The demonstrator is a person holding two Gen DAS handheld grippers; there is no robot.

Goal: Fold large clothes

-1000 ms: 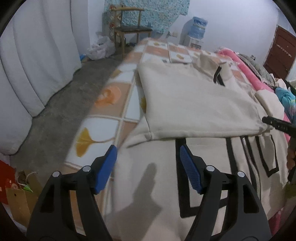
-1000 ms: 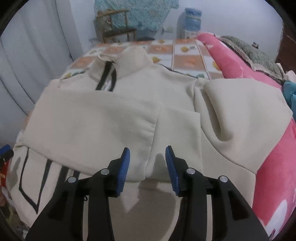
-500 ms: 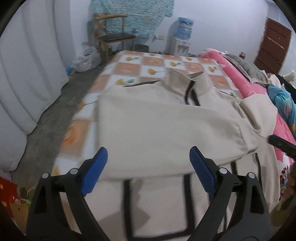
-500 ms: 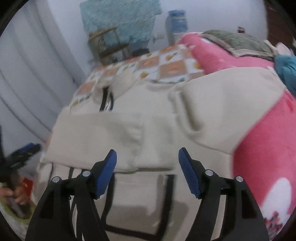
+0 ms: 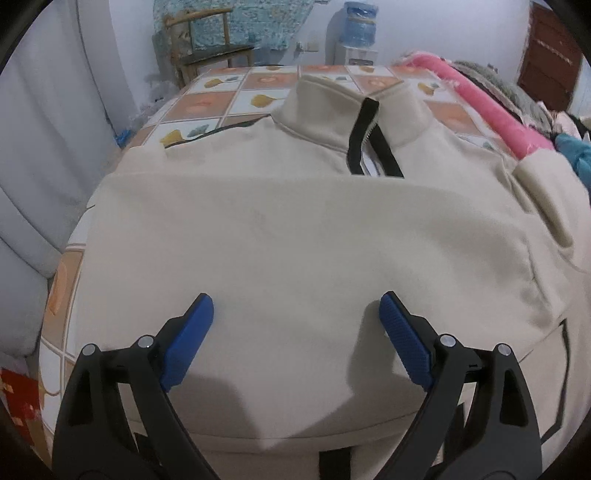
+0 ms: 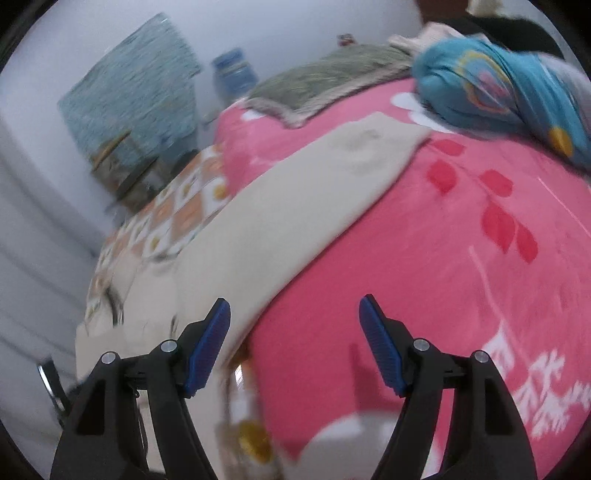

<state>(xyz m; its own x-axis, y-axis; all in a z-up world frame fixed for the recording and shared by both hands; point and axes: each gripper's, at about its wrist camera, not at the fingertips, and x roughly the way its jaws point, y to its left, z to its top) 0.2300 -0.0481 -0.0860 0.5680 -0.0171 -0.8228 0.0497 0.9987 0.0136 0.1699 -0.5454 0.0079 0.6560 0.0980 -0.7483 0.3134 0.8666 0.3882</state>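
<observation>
A cream fleece pullover with a stand-up collar and a black-edged zip (image 5: 295,236) lies spread over the bed, front side up, its collar toward the far edge and its lower hem hanging off the near edge. One sleeve is folded flat across the chest; the other sleeve (image 6: 295,206) stretches out sideways onto the pink plush blanket with red leaves and white patterning (image 6: 461,258) that covers the right side of the bed. Under the pullover is a checked bedsheet with orange and white squares and leaf prints (image 5: 229,96), showing along the far and left edges.

The left gripper (image 5: 295,321) hangs over the folded sleeve near the near edge, its blue-padded jaws spread wide with nothing between them but the cloth below; they have just been opening. The right gripper (image 6: 295,325) is over the border where the outstretched sleeve meets the pink blanket, its jaws also apart and holding nothing. That view is blurred.

A crumpled teal patterned cloth (image 6: 498,88) sits on the blanket toward the far right corner. Beyond the bed stand a wooden chair (image 5: 207,48) and a water dispenser with a blue bottle (image 5: 356,33).
</observation>
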